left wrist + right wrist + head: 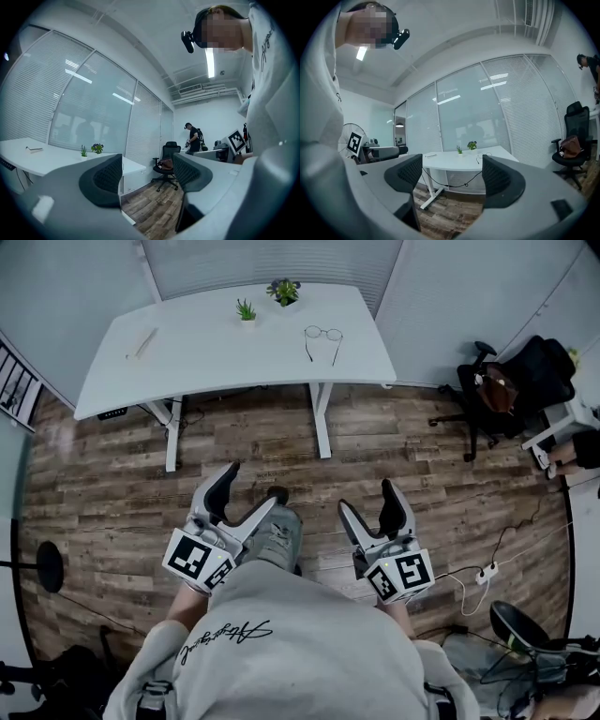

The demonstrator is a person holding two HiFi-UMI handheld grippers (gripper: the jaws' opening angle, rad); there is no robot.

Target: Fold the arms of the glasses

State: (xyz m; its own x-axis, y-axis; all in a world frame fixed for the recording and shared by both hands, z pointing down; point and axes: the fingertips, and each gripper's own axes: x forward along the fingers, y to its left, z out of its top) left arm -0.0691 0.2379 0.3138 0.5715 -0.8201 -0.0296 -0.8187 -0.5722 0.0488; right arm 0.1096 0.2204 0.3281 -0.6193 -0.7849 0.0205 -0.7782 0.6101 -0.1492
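Both arms of the glasses (323, 334) stood unfolded on the table (197, 357) (well ahead of you); your left gripper (249, 486) and right gripper (367, 498) gaped wide, empty, so all folding remained.

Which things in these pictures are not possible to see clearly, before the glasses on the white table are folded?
1. Glasses, head view: too small to show the hinges.
2. Same glasses, right gripper view: only a faint thin outline, far away.
3. Pale flat object on the left end of the table, head view: too small to identify.
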